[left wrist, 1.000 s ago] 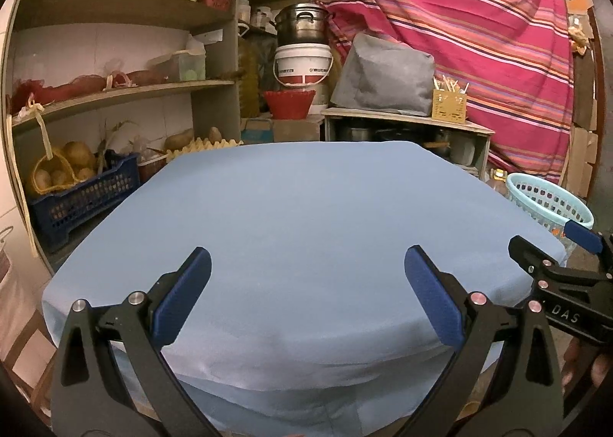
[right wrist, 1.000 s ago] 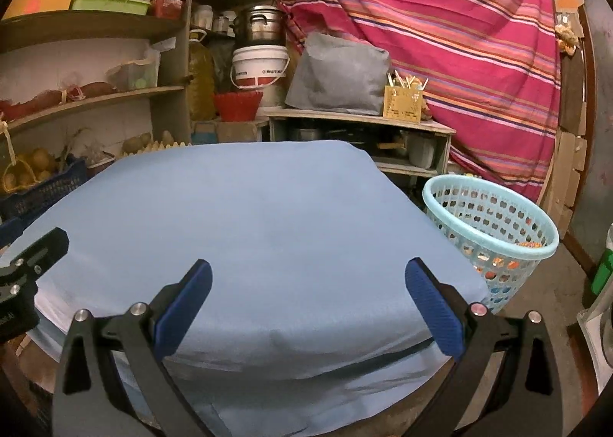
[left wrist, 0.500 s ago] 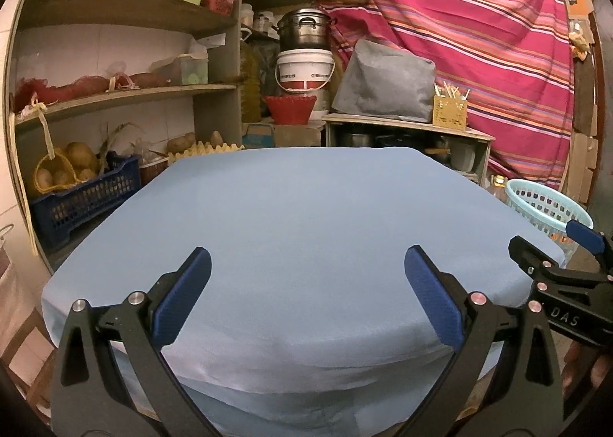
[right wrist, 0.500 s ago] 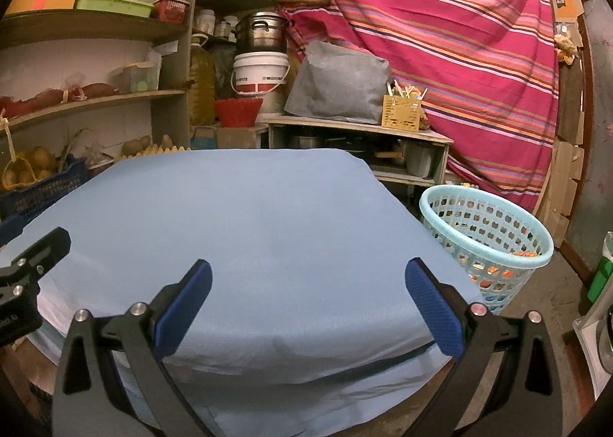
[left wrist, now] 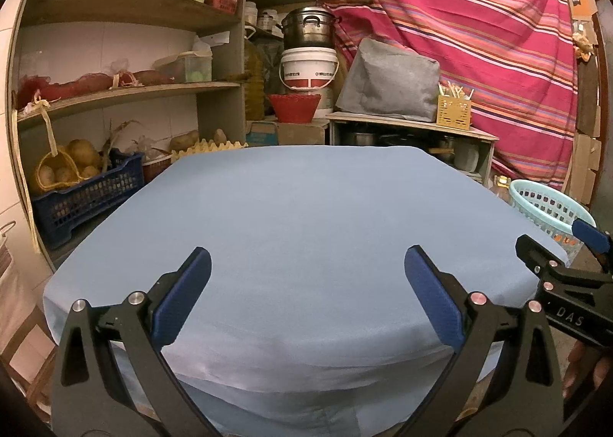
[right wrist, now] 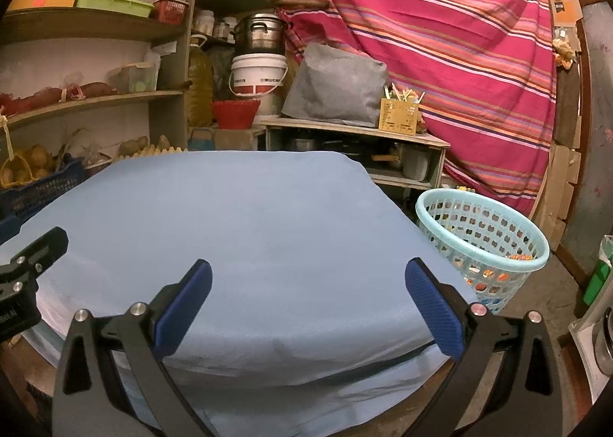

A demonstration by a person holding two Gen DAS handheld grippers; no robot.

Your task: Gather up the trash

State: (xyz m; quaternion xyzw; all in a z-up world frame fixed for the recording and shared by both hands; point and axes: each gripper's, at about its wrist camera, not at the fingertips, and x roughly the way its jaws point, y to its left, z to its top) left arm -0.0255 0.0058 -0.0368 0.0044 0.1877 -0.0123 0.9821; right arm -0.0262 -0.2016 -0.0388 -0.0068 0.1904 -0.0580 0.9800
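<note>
Both grippers, left gripper (left wrist: 306,291) and right gripper (right wrist: 306,293), hang with fingers spread wide and holding nothing over the near edge of the blue-covered table (right wrist: 249,215), and the trash sits in the pale basket (right wrist: 486,245) on the floor just right of it.

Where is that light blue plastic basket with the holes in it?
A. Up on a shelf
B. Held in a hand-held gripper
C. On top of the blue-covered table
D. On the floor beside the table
D: the basket stands on the floor next to the edge of the blue-covered table, with colourful bits inside; both the right hand-held gripper and the left hand-held gripper are open and hold nothing.
</note>
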